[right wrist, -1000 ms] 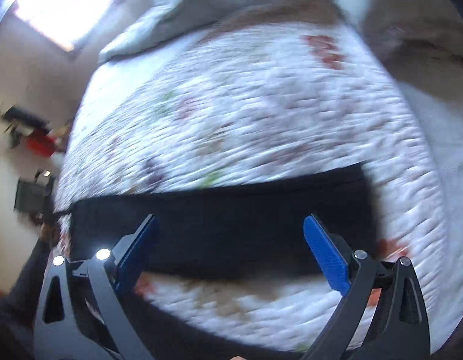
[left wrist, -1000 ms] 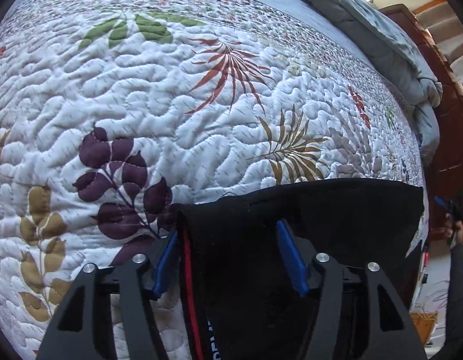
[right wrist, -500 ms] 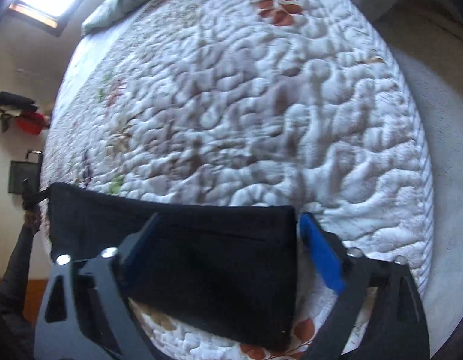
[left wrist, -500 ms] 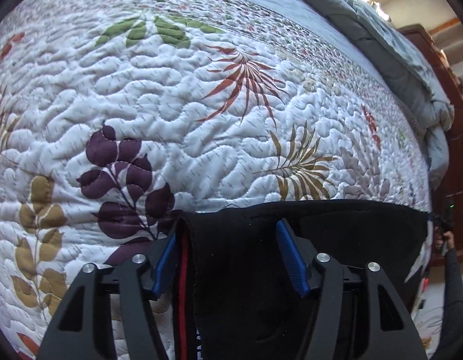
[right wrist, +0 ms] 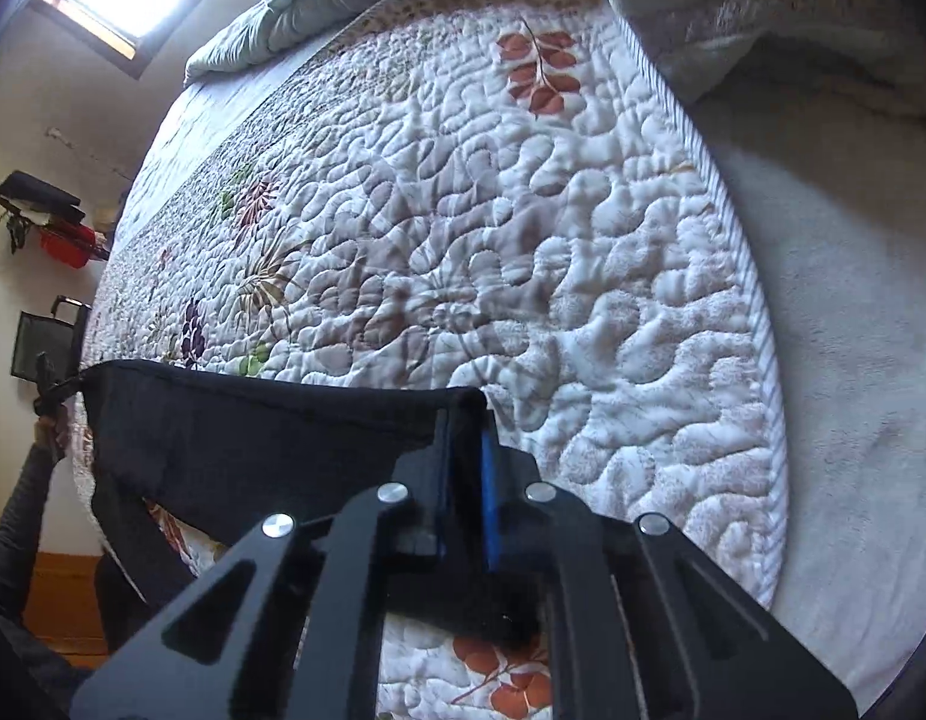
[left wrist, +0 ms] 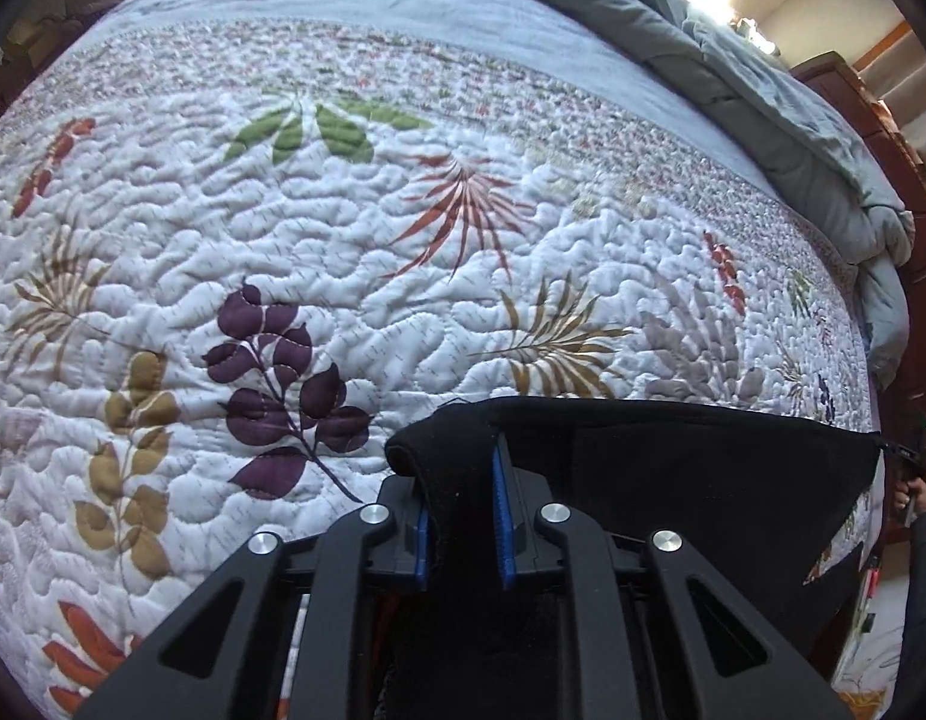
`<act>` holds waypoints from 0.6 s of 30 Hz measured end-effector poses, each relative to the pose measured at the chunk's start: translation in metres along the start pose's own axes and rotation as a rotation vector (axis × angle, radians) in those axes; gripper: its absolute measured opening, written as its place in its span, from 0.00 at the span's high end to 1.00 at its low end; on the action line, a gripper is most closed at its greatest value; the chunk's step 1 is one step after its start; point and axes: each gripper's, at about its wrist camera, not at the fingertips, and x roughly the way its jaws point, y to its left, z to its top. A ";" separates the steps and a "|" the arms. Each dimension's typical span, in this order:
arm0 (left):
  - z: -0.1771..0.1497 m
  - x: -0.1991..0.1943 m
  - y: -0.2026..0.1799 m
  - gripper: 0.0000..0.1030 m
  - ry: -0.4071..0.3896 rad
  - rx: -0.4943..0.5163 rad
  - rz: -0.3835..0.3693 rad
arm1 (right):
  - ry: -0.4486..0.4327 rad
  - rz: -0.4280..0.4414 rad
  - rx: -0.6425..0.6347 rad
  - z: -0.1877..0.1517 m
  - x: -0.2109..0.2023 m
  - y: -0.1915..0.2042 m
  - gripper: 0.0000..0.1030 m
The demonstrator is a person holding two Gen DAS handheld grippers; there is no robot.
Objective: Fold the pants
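Quilted white bedding printed with coloured leaves covers the bed [left wrist: 343, 228] ahead of both claws, with a rumpled grey duvet [left wrist: 763, 90] at its far edge. Black pants [left wrist: 673, 462] hang stretched between the two claws, just above the quilt. Left claw [left wrist: 460, 516] is clenched on one bunched corner of the pants, the cloth running off to its right. Right claw [right wrist: 463, 480] grips the opposite corner of the pants [right wrist: 253, 438], the cloth running off to its left.
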 end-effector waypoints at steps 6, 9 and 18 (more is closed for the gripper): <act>-0.007 -0.053 -0.028 0.87 -0.102 0.038 -0.004 | -0.100 -0.099 -0.082 -0.007 -0.043 0.034 0.94; -0.022 -0.090 -0.048 0.88 -0.181 0.085 -0.052 | -0.180 -0.179 -0.119 -0.021 -0.067 0.051 0.94; -0.136 -0.144 -0.050 0.86 -0.250 0.171 -0.110 | -0.489 -0.641 -0.283 -0.187 -0.086 0.098 0.93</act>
